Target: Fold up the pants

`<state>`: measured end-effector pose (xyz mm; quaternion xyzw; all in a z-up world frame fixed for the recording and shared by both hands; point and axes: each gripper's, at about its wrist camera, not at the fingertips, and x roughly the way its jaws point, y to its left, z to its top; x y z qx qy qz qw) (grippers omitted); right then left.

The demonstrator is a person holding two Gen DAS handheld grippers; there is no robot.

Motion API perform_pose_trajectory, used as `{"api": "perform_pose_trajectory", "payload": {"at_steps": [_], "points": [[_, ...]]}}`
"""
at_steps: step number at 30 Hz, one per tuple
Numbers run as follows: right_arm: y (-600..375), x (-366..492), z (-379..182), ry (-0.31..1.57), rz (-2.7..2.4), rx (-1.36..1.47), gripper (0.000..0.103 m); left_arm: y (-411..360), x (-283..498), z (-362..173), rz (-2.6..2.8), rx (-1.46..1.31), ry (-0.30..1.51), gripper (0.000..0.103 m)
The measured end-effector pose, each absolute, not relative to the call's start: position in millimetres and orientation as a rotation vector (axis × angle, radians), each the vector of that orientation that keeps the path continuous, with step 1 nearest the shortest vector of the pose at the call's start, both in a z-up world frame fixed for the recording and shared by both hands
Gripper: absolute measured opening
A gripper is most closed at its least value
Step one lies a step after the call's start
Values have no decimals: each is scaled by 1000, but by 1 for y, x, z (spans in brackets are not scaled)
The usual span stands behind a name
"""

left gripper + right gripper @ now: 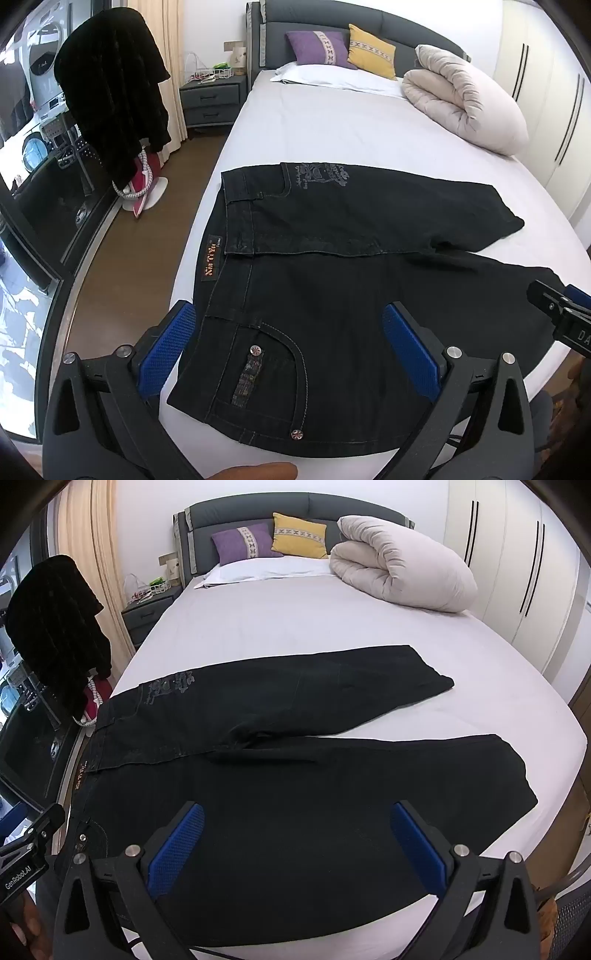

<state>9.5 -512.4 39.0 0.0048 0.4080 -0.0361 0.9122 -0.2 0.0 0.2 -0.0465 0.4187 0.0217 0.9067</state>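
Note:
Black jeans (332, 280) lie flat on the white bed sheet (332, 129), waistband at the left edge, both legs running right and spread apart. My left gripper (288, 332) is open above the near hip pocket by the waistband, holding nothing. My right gripper (297, 834) is open above the near leg (332, 782), holding nothing; it also shows at the right edge of the left wrist view (565, 310). The far leg (314, 686) ends near the bed's middle.
A rolled beige duvet (402, 561) and purple (245, 542) and yellow (299, 535) cushions sit at the headboard. A nightstand (212, 98), a dark garment on a stand (110, 92) and an ironing board (144, 181) are left of the bed. Wardrobes (517, 572) stand at right.

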Motion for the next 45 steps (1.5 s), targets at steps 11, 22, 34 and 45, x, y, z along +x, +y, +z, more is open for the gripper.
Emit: {"api": "perform_pose_trajectory", "payload": {"at_steps": [11,22,34,45], "points": [[-509,9,40,839,-73,-9,103,-2,-2,0,52,-87,867,103],[-503,10,35,840,-66,-26,103,0,1,-7,51,-84,879,103],[-499,8,33,838,-64,-39,103,0,2,-8,50,-81,882,103],[-498,8,33,838,-65,-39,103,0,2,-9,51,-81,882,103]]}}
